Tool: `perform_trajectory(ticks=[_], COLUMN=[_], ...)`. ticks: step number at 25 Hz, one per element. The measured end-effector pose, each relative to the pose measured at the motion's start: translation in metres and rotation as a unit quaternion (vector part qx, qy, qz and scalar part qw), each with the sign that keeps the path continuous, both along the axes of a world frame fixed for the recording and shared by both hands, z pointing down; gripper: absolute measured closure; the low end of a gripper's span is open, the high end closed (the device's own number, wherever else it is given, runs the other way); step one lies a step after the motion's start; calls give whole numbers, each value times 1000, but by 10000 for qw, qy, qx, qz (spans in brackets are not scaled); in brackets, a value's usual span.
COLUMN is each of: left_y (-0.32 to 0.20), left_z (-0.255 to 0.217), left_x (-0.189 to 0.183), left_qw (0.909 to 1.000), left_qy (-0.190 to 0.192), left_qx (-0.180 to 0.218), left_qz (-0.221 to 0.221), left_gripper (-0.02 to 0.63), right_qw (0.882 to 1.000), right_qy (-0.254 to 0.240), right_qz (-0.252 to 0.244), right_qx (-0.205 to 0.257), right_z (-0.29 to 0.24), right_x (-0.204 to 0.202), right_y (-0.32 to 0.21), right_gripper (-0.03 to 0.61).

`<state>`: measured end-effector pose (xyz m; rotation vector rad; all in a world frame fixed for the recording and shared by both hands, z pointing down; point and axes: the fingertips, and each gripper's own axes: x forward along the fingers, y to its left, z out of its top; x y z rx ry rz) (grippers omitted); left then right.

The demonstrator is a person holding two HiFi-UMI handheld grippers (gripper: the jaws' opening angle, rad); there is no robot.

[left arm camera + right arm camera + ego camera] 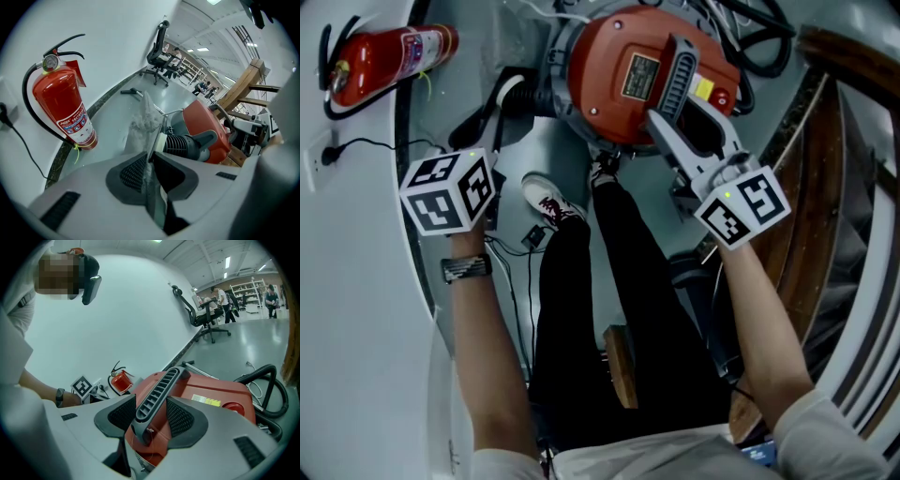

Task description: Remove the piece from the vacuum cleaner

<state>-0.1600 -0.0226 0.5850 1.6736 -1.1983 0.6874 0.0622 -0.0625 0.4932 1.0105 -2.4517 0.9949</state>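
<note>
The red vacuum cleaner [623, 75] stands on the floor ahead of me. Its black ribbed handle [157, 392] lies between the pads of my right gripper [152, 420], which is shut on it from the right side of the body [661, 122]. My left gripper [150, 161] is shut on a thin whitish, fuzzy-edged sheet [144, 123] that stands up between its pads. Just beyond it are the black ribbed hose connector [183, 144] and the red body [206, 124]. In the head view only the left gripper's marker cube [450, 192] shows; its jaws are hidden beneath.
A red fire extinguisher [389, 56] [65, 108] stands by the curved white wall at the left. A black hose [759, 28] coils behind the vacuum. Wooden framing [825, 187] rises on the right. A person's legs and shoes [548, 202] are below me, with cables beside them.
</note>
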Motion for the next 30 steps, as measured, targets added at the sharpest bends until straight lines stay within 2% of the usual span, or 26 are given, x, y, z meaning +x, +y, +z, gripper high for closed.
perform_trajectory(ticks=[14, 30], left_y=[0, -2], left_z=[0, 0], left_x=[1, 0], left_qw=[9999, 9986], left_qy=[36, -195], left_qx=[53, 123], left_qz=[142, 477], left_gripper=[565, 566], right_qw=[10000, 10000], right_qy=[4, 12], right_qz=[12, 16], right_qx=[19, 24], right_z=[0, 0], right_x=[0, 0], right_y=[0, 0], right_gripper=[370, 370])
